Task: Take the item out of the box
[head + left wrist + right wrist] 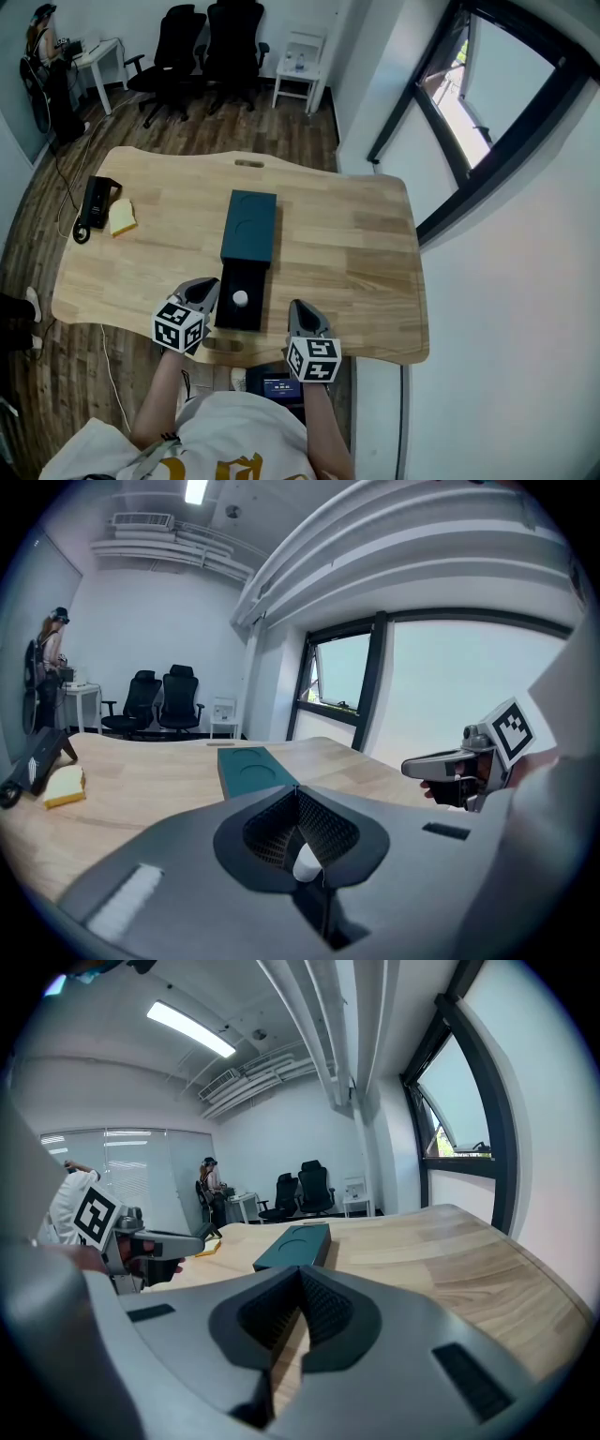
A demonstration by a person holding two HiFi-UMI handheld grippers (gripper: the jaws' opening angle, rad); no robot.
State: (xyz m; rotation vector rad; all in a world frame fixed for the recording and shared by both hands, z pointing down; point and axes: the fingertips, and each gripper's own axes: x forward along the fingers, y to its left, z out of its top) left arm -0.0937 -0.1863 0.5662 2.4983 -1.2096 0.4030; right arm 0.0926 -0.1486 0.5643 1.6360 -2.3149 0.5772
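Lying lengthwise away from the person on the tabletop [347, 244], the teal box [249, 223] is showing its black tray [251, 279] slid out, holding the round white item [241, 298], which is clear only from the head view. The left gripper [210, 291] and right gripper [298, 311] are flanking it, fingers closed and empty. A white patch [306, 862] behind the left fingers is possibly the item.

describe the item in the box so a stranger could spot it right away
On the light wooden table lies a long dark teal box, with a black tray at its near end. The item is the small round white object in that tray, the only white thing on the table.
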